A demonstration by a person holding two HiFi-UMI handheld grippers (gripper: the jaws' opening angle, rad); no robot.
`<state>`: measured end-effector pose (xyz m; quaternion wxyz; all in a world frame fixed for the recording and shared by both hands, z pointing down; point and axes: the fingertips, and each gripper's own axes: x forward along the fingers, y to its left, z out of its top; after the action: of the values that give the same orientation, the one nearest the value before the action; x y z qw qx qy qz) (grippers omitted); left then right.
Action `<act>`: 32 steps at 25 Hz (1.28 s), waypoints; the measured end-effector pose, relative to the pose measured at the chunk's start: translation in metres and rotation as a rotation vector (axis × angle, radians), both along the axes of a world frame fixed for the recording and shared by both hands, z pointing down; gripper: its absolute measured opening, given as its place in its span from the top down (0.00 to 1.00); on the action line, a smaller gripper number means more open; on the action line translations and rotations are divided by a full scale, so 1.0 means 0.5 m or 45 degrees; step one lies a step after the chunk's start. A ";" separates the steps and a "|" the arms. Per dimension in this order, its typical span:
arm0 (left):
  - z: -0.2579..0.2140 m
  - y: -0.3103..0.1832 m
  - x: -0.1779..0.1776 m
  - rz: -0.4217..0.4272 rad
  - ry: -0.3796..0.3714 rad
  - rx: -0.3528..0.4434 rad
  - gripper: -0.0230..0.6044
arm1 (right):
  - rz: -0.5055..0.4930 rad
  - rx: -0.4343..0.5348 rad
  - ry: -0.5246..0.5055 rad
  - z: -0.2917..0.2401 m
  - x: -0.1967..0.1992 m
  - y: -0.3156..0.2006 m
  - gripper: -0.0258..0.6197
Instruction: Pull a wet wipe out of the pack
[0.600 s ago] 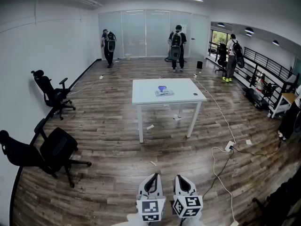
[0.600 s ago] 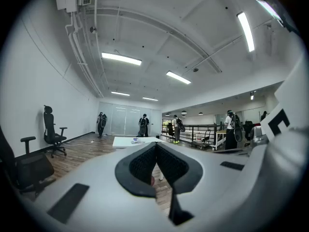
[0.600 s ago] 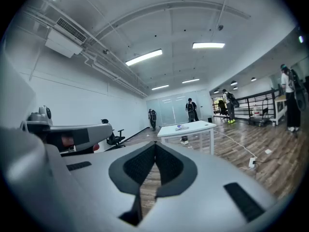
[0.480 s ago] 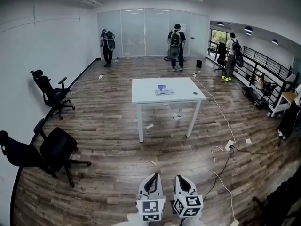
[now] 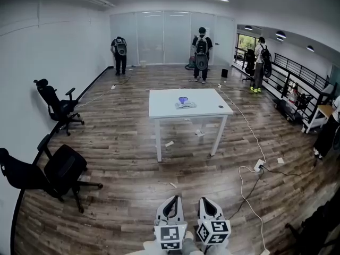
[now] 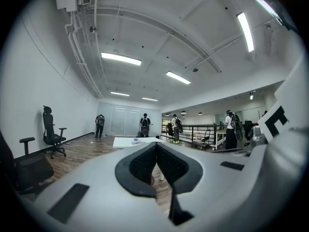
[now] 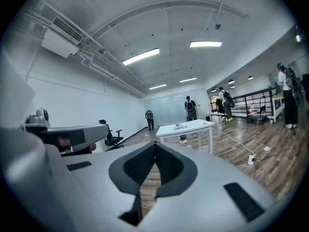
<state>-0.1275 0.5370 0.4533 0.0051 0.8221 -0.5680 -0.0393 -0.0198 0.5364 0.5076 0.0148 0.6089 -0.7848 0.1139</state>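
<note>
The wet wipe pack point(image 5: 180, 103) lies flat on the white table point(image 5: 212, 108) far across the room, with a purple patch on top; it also shows small in the right gripper view as the pack point(image 7: 180, 126) and faintly in the left gripper view as the pack point(image 6: 136, 139). My left gripper point(image 5: 170, 208) and right gripper point(image 5: 210, 208) hang side by side at the bottom of the head view, well short of the table. Both hold nothing. The left gripper point(image 6: 156, 144) has its pads together, and so does the right gripper point(image 7: 155, 144).
Two black office chairs point(image 5: 58, 170) point(image 5: 57, 106) stand along the left wall. A white cable point(image 5: 245, 187) and power strip point(image 5: 259, 166) trail over the wooden floor right of the table. Three people point(image 5: 201, 54) stand at the far end. Racks point(image 5: 295, 97) line the right side.
The person at the far left has turned and shifted slightly. My grippers and the pack have stayed where they were.
</note>
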 end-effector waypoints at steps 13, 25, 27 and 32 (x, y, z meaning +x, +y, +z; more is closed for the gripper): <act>0.010 -0.012 -0.027 -0.031 -0.028 -0.001 0.95 | -0.007 -0.001 -0.011 0.009 -0.013 -0.026 0.95; 0.029 -0.041 -0.017 -0.050 -0.041 -0.010 0.94 | 0.016 0.008 -0.039 0.021 0.017 -0.070 0.95; 0.029 -0.048 -0.015 -0.044 -0.044 -0.004 0.95 | 0.022 0.011 -0.039 0.021 0.018 -0.080 0.95; 0.027 -0.081 -0.010 -0.048 -0.052 0.001 0.95 | 0.022 0.007 -0.039 0.023 0.023 -0.111 0.95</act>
<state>-0.1324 0.4967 0.4668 -0.0076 0.8119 -0.5832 -0.0228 -0.0081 0.4810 0.5189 0.0002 0.6141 -0.7799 0.1213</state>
